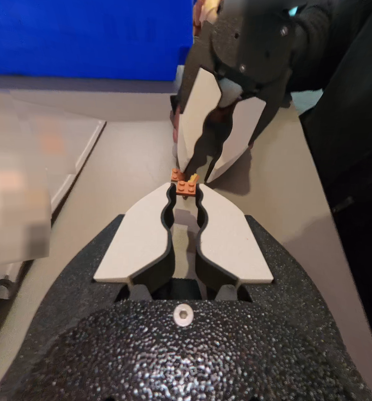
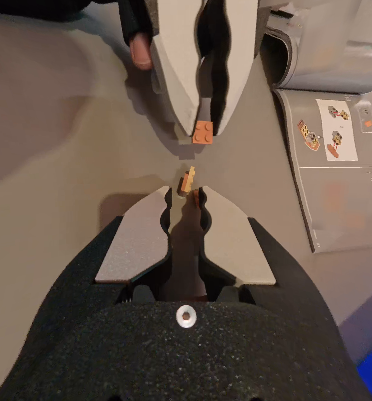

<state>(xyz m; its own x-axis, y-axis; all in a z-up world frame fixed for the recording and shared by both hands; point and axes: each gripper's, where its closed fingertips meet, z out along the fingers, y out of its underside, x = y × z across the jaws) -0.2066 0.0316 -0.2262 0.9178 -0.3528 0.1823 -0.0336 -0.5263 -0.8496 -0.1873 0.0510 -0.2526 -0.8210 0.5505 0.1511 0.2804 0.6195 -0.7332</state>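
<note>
Orange plate (image 1: 186,188) sits gripped flat between my left claw's (image 1: 185,188) tips.
My right claw (image 2: 185,191), jaws parted and gripping nothing, has the tan-and-brown brick stack (image 2: 186,181) just ahead, long axis running forward.

Grey table (image 2: 50,130) bearing a small brick stack (image 2: 186,181) and open booklet (image 2: 332,195)
</note>
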